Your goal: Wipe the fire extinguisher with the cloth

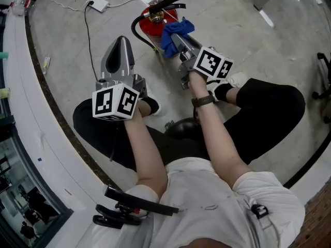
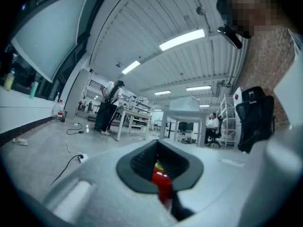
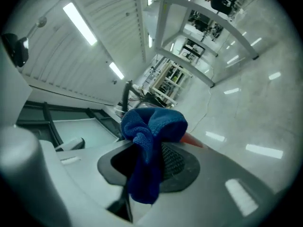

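Note:
A red fire extinguisher (image 1: 155,20) with a black handle and hose stands on the floor at the top centre of the head view. My right gripper (image 1: 179,44) is shut on a blue cloth (image 1: 175,34), which lies against the extinguisher's near right side. In the right gripper view the cloth (image 3: 150,141) bunches up between the shut jaws, with a red sliver of the extinguisher (image 3: 191,139) behind it. My left gripper (image 1: 120,41) hovers to the left of the extinguisher, shut and holding nothing. Through its jaw gap the extinguisher (image 2: 161,181) shows red.
A white power adapter (image 1: 98,4) and its cable lie on the floor at the far left. A white window ledge (image 1: 31,102) curves down the left side. The person's legs in black trousers (image 1: 269,107) flank the spot. A chair base (image 1: 323,76) stands at the right edge.

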A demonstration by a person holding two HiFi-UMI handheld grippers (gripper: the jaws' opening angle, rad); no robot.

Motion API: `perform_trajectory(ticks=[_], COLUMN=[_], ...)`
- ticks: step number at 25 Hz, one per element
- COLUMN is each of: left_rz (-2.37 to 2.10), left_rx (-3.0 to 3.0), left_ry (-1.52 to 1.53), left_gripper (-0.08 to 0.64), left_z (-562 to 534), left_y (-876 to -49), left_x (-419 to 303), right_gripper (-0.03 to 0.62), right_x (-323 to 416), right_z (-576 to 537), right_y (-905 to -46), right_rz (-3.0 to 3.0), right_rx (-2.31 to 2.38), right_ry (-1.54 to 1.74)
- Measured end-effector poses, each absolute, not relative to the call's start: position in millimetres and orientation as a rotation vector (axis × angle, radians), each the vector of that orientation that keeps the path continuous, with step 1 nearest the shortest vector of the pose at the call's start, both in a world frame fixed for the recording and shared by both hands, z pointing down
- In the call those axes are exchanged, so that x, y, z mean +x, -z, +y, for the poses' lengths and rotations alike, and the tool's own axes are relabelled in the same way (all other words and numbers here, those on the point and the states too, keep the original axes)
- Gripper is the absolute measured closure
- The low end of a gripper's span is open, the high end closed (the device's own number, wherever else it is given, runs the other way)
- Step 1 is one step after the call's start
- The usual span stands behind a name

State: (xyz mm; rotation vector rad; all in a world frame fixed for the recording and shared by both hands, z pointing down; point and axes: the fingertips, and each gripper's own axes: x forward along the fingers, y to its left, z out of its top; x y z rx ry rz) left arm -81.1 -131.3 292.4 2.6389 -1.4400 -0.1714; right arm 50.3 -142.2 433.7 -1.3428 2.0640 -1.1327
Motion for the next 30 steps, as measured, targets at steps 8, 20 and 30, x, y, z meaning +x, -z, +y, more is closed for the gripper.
perform_trajectory(ticks=[8, 20, 30], left_rz=[-1.411, -1.395, -1.280], left_rx=[2.619, 2.671, 2.800], left_ry=[0.094, 0.041, 0.112], left_gripper=[0.561, 0.561, 0.561], left_z=[-149, -192, -197], left_y=[-305, -287, -233], left_x=[-69, -61, -43], right_gripper=[0.482, 0.482, 0.482], right_x=[63, 71, 85], right_z=[-142, -129, -168], right_y=[-693, -773, -377], right_rz=[1.850, 1.744, 2.044], right_rx=[-1.603, -1.593, -0.997], right_ry=[1.688, 2.059, 1.258])
